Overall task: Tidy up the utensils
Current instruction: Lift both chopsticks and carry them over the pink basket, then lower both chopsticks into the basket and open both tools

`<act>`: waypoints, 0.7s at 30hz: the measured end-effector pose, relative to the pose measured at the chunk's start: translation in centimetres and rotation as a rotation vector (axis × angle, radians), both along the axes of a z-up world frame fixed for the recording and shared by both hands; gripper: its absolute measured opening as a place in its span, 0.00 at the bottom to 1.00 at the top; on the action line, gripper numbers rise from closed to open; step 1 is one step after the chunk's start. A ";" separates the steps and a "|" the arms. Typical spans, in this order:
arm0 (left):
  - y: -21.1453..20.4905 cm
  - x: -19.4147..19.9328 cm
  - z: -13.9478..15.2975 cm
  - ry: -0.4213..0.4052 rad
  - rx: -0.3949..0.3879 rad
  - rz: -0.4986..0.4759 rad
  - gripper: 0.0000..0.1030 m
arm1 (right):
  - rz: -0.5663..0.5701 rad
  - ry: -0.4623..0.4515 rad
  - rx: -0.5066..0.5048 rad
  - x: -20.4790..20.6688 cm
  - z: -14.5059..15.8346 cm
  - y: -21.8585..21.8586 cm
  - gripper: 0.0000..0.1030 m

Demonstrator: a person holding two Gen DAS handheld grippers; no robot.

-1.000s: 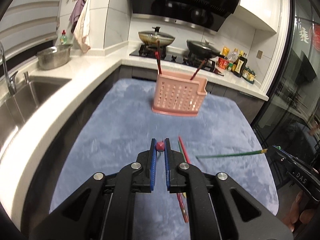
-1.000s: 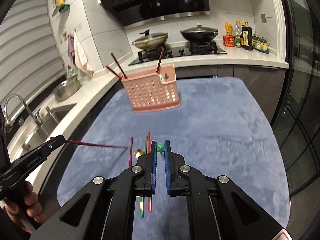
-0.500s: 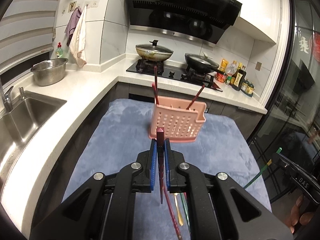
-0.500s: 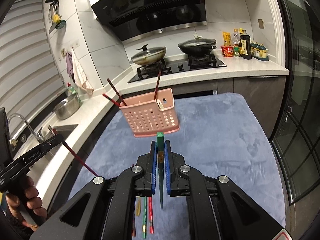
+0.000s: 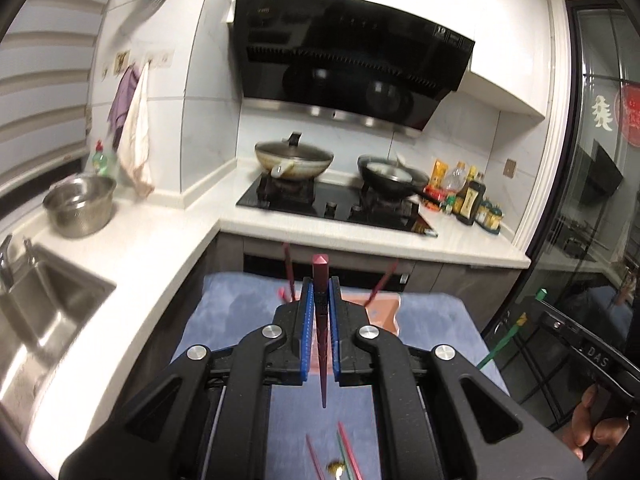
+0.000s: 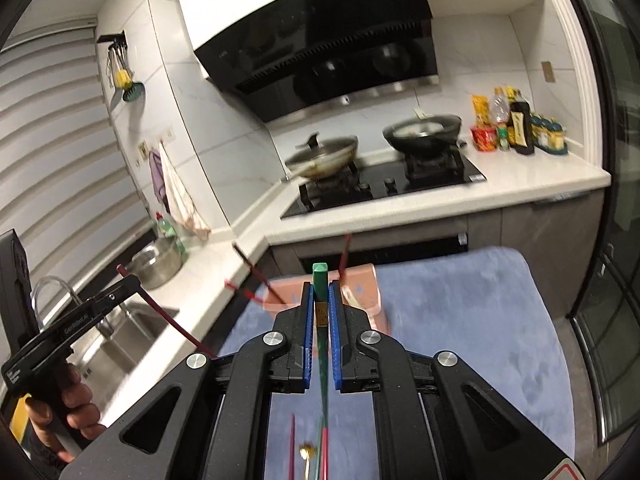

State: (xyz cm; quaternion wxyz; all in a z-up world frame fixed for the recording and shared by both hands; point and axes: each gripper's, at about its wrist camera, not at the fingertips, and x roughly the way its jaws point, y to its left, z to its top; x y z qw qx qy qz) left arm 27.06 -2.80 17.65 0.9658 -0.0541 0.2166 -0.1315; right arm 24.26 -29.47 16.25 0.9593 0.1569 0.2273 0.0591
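Standing upright between blue pads, a dark red chopstick (image 5: 321, 320) is clenched by the left gripper (image 5: 320, 312), its blunt end poking above the fingertips and its thin tip hanging free over the blue cloth (image 5: 232, 312). The right gripper (image 6: 321, 316) is clamped the same way on a green chopstick (image 6: 321, 320) — blunt end up, point down. Both are lifted off the table, in front of the pink basket (image 6: 360, 284), which sits on the cloth behind the fingers and already has a few red chopsticks (image 6: 256, 276) leaning in it. Below, more chopsticks (image 6: 292, 444) and a small gold spoon (image 6: 307, 450) lie loose on the cloth. Further out, a white counter (image 5: 168, 232) wraps round — a sink (image 5: 44, 300) and steel bowl (image 5: 78, 210) to the left, two pans (image 5: 294, 158) on the stove under a black hood (image 5: 344, 56). A hand (image 6: 60, 404) grips the left tool's handle.
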 end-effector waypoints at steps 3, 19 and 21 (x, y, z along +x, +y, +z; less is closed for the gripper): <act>-0.6 1.8 1.7 -0.034 -0.006 -0.009 0.07 | -0.001 -0.028 0.013 2.5 1.6 -0.2 0.07; -2.6 10.7 2.5 -0.086 -0.018 0.027 0.07 | -0.029 -0.091 -0.016 12.8 3.3 1.1 0.07; -2.7 11.5 2.0 -0.082 -0.009 0.034 0.07 | -0.023 -0.075 -0.012 13.8 2.5 1.2 0.07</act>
